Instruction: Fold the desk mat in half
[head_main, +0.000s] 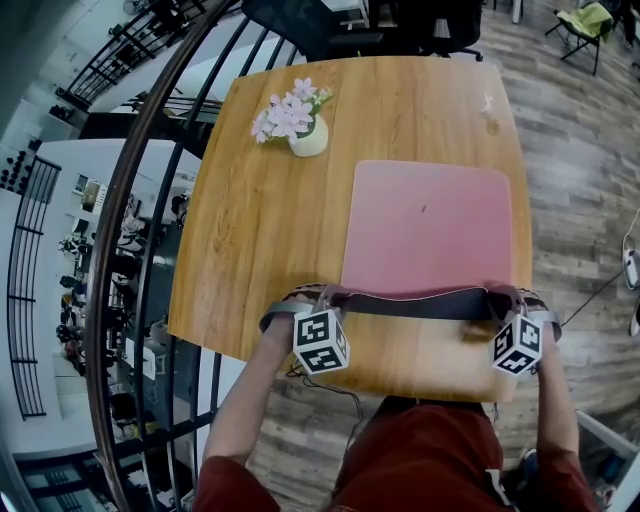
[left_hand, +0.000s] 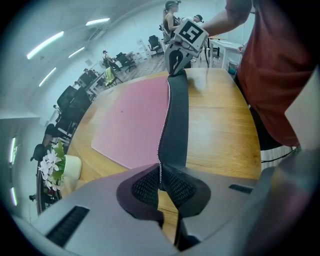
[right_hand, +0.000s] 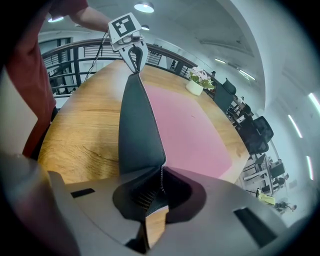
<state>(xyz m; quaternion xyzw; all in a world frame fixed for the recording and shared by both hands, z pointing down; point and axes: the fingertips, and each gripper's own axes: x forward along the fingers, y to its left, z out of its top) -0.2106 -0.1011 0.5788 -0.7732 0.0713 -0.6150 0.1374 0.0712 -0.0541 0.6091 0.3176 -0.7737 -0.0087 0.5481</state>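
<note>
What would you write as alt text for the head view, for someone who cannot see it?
A person's left gripper and right gripper each pinch a near corner of a pink desk mat, that edge lifted so the dark underside shows. The mat lies on a wooden table, with a vase of pink flowers beyond it to the left.

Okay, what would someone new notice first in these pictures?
The pink desk mat on the wooden table, its near edge pinched up by the left gripper and right gripper at either corner, dark underside showing. Beyond it, at the table's far left, stands a small pot of pink flowers.
</note>
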